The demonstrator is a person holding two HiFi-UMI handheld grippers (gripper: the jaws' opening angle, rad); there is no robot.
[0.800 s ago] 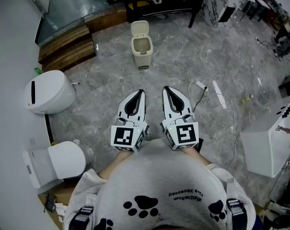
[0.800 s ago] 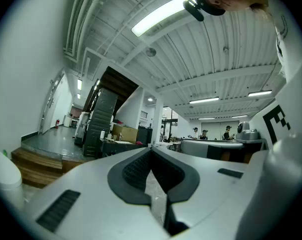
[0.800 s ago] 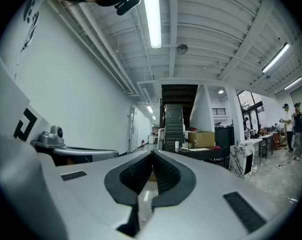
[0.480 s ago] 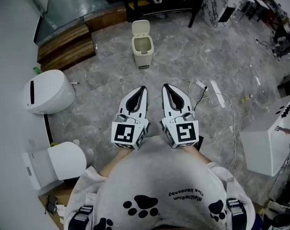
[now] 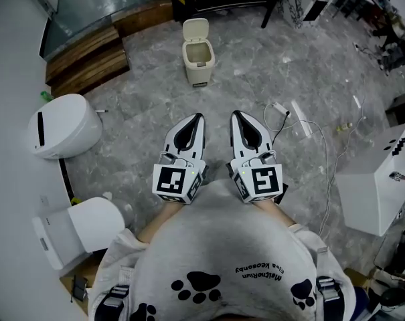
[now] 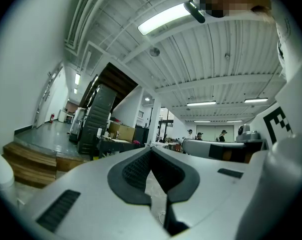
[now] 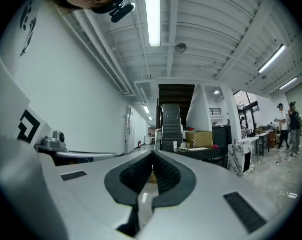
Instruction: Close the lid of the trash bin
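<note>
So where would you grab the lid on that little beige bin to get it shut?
Probably the free top edge of the lid. It stands upright at the far side of the trash bin, apparently hinged along the back rim, so that edge swings furthest. Come from above, reach just past it, and draw it toward you and down over the opening.

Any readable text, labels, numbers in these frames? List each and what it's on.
Sweatshirt: two lines of print, upside down in the head view, too small and blurred to read.
Left gripper and right gripper: square markers on their cubes, patterns only, no words.
Trash bin: no label shows.
Nothing else legible.
</note>
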